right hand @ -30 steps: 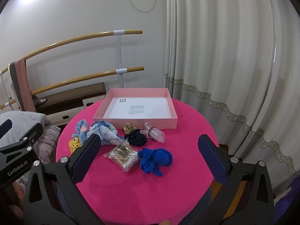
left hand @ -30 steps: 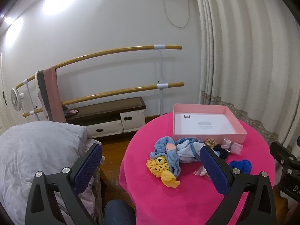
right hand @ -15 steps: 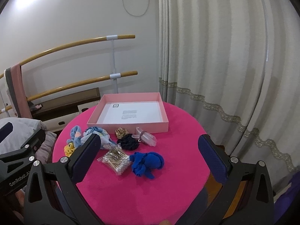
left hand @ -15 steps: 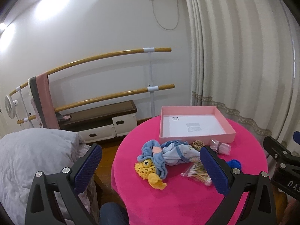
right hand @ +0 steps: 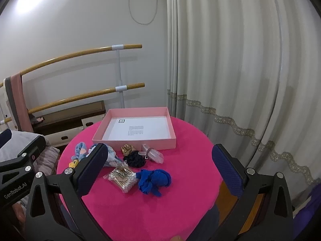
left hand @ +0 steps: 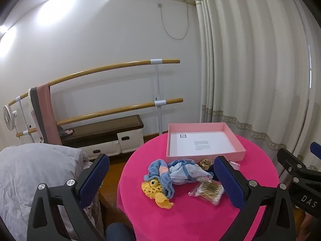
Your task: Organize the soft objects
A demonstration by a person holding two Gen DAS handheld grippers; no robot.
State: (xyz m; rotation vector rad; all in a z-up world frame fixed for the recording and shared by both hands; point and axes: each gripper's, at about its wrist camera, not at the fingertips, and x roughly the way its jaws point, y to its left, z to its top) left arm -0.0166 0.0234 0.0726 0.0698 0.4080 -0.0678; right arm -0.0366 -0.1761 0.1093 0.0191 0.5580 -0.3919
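Both tools, left tool (left hand: 161, 177) and right tool (right hand: 160, 163), gape wide, holding nothing.

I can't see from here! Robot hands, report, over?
Left gripper open, right gripper open, both empty. Pink box empty; blue cloth on table. Nothing blocking.

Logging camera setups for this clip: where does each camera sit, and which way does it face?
Left wrist: rides the left tongs, over the table's left edge, facing the pink box and ballet barre; both open fingers show, plus the right tongs at the frame's right.
Right wrist: rides the right tongs, facing the box and curtain; open fingers show, left tongs at the frame's left.
Shared: pink table, box, cotton swab bag.
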